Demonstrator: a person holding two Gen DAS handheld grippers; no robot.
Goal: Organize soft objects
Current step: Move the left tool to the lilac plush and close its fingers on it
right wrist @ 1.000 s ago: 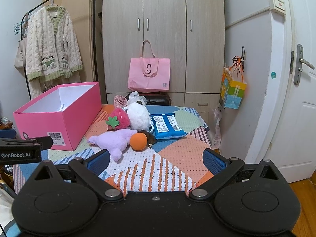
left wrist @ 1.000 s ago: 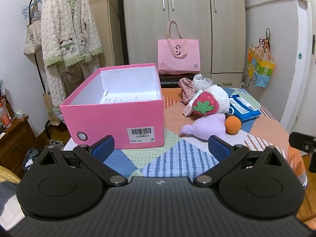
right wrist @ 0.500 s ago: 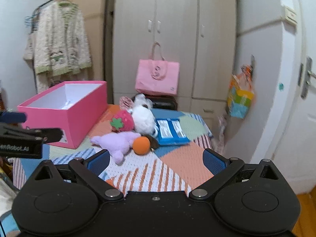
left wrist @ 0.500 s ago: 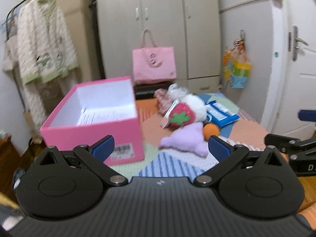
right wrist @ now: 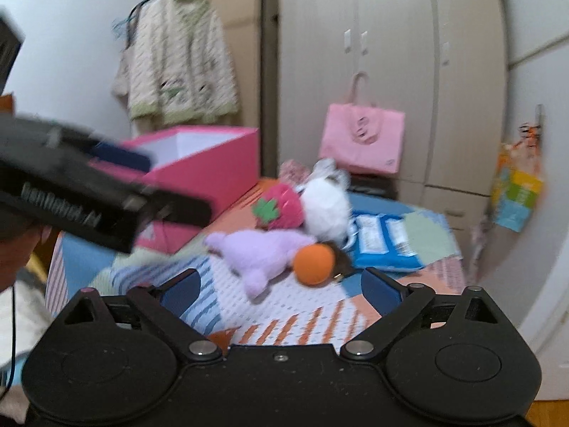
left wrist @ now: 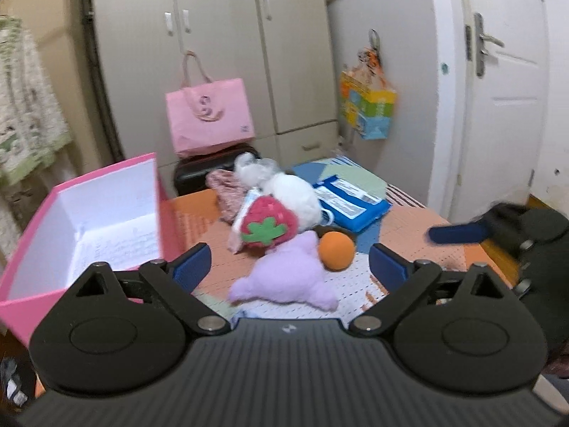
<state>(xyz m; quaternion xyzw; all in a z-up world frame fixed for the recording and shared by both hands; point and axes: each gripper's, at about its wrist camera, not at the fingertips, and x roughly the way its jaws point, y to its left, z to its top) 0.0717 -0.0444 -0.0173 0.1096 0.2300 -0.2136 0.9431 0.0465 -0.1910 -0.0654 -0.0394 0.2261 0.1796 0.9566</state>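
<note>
A pile of soft toys lies on the patchwork-covered table: a purple plush [left wrist: 288, 274] [right wrist: 259, 249], an orange ball [left wrist: 336, 251] [right wrist: 314, 263], a strawberry plush [left wrist: 268, 226] [right wrist: 281, 206] and a white plush [left wrist: 291, 192] [right wrist: 325, 206]. An open pink box [left wrist: 81, 227] [right wrist: 202, 167] stands to their left. My left gripper [left wrist: 288, 267] is open and empty, just short of the purple plush. My right gripper [right wrist: 279, 290] is open and empty, near the ball and the purple plush.
A blue packet [left wrist: 350, 206] [right wrist: 384, 242] lies right of the toys. A floral cloth [left wrist: 222, 186] lies behind them. A pink tote bag [left wrist: 209, 117] stands before the wardrobe. My left gripper crosses the right wrist view [right wrist: 89, 192]; the right gripper shows in the left wrist view [left wrist: 498, 235].
Both grippers have moved forward and closer together over the table toward the toy pile. The left one swung right, away from the pink box. Both stay open.
</note>
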